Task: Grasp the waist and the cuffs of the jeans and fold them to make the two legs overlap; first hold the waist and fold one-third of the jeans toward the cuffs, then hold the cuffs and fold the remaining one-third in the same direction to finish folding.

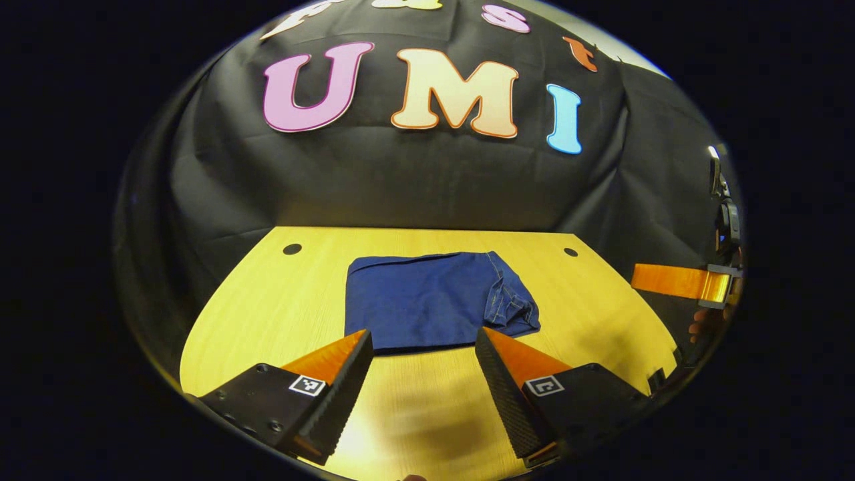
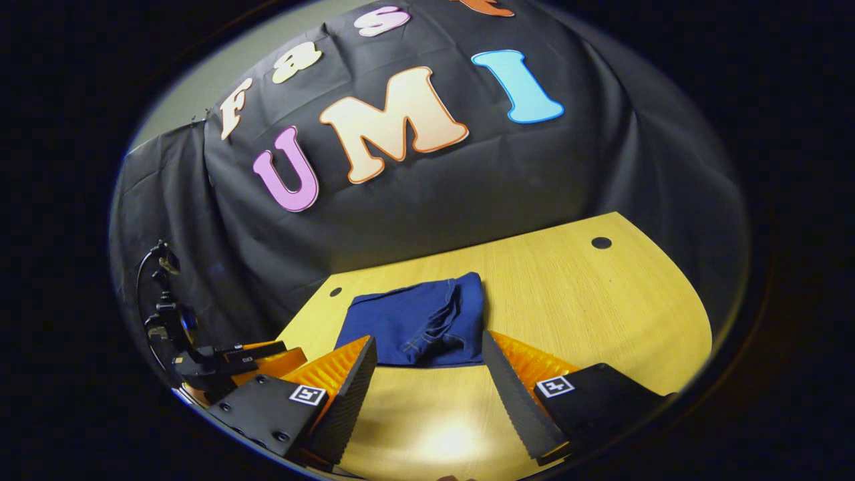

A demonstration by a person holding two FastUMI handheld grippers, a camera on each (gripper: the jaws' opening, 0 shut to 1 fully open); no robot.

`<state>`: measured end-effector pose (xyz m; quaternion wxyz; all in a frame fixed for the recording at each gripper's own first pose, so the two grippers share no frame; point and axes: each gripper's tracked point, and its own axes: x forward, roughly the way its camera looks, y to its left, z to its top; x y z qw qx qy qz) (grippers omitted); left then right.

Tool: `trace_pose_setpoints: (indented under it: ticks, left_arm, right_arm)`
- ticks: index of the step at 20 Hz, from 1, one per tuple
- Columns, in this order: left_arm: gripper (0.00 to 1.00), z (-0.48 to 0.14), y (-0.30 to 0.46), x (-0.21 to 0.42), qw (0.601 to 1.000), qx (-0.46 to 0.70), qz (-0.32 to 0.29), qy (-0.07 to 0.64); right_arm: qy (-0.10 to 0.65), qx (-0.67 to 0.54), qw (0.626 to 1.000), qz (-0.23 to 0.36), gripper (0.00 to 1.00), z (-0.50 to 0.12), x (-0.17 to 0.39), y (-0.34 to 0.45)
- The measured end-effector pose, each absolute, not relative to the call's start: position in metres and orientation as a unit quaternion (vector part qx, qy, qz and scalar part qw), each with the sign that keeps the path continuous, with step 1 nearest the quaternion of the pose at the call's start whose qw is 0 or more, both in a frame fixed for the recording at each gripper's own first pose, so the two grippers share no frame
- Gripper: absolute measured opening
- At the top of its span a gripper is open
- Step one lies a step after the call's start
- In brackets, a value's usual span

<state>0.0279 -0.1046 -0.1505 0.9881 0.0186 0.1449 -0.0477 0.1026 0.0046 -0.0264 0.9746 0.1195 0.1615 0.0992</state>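
Left gripper view: your left gripper (image 1: pixel 424 344) hung above the near part of the wooden table (image 1: pixel 280 300), fingers spread wide with nothing between them. The jeans (image 1: pixel 434 300) lay beyond the tips at mid-table, already a compact blue rectangle, smooth on its left half, with a bunched, stitched edge on its right end. Your right gripper (image 1: pixel 674 280) stood out past the table's right edge, well apart from the cloth, a hand (image 1: pixel 708 324) just under it.

Right gripper view: your right gripper (image 2: pixel 427 347) was likewise parted and empty, tips short of the jeans (image 2: pixel 417 321), not touching. The rumpled seam sat on the side nearer this camera. Your left gripper (image 2: pixel 267 354) showed low at the left, near the table (image 2: pixel 601 307) edge.

Judgement: the bundle looked fully folded, so the last third seemed done and both tools clear of it. If anything remained, it called for flattening that bunched end; you would have needed to come down on it gently without dragging the stack open
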Motion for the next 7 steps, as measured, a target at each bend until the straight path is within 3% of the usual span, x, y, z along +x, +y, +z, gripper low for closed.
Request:
trace_pose_setpoints:
  ticks: [7]
  left_arm:
    - [0.93,-0.149,-0.124,0.038,0.984,0.017,-0.115,0.138]
  right_arm:
    - [0.113,0.121,0.984,0.064,0.98,0.001,0.089,0.005]
